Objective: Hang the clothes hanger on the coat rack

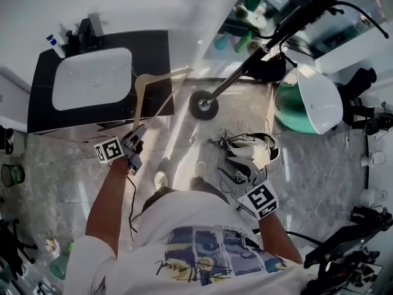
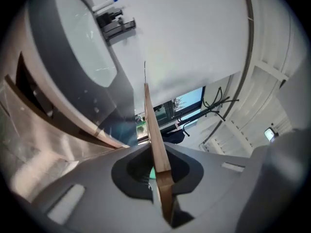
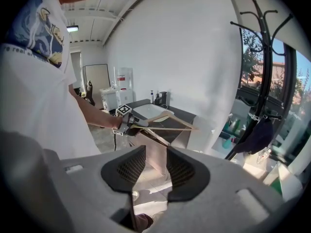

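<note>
A wooden clothes hanger (image 1: 159,75) hangs out over the black vanity's corner, gripped at one end by my left gripper (image 1: 140,132). In the left gripper view, the hanger's wood bar (image 2: 154,140) runs straight up between the pads of my left gripper (image 2: 156,173), which are shut on it. The black coat rack (image 1: 245,69) rises from a round base (image 1: 203,104) just right of the hanger, and its hooks (image 3: 265,18) are bare. My right gripper (image 1: 236,168) stays low at the right; its jaws (image 3: 155,166) are open with nothing between them.
A white basin (image 1: 92,78) sits in a black vanity (image 1: 37,109) with bottles at its back. A green and white bin (image 1: 310,100) stands right of the rack. Cables and shoes (image 1: 249,149) lie on the marble floor by my feet.
</note>
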Motion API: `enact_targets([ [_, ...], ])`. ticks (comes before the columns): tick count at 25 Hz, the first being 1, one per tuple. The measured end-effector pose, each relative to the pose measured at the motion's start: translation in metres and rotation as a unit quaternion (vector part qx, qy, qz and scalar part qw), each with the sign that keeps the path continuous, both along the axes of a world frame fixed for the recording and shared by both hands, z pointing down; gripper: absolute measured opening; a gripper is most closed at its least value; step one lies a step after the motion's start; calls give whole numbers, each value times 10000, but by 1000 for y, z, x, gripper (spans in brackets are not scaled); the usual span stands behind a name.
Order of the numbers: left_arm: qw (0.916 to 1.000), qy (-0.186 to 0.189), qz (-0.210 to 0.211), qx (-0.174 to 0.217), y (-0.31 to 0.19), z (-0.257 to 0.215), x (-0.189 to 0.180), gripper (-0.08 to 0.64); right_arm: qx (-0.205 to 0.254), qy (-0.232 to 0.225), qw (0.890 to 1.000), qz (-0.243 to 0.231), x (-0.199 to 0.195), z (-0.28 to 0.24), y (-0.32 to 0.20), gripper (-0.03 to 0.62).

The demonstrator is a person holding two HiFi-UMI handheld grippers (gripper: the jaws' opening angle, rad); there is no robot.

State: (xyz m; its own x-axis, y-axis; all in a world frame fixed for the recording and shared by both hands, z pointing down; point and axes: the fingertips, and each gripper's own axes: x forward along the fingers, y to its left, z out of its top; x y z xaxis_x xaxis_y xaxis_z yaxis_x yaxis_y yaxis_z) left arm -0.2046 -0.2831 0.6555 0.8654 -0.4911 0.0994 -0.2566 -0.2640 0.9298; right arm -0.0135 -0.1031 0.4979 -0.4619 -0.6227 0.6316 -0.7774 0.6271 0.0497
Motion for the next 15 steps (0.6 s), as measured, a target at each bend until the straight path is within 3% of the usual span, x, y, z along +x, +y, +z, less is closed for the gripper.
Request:
enact_targets([
  [4,9942,-454,450,868,4,-52,13,20,10,-83,10000,-40,-1,-1,-2,133],
  [9,9776,-448,1231,1649,14,-142,53,20,57,-165,9998,-16,11,-4,-10,133],
  [11,9681,-417,1582,1896,24,-176,83,20,70,-244,9997,63,28,-7,-7,133],
  [15,9401,-449,2413,2365,39,-235,148,20,239,-387,9982,399,61,-9,-5,133],
])
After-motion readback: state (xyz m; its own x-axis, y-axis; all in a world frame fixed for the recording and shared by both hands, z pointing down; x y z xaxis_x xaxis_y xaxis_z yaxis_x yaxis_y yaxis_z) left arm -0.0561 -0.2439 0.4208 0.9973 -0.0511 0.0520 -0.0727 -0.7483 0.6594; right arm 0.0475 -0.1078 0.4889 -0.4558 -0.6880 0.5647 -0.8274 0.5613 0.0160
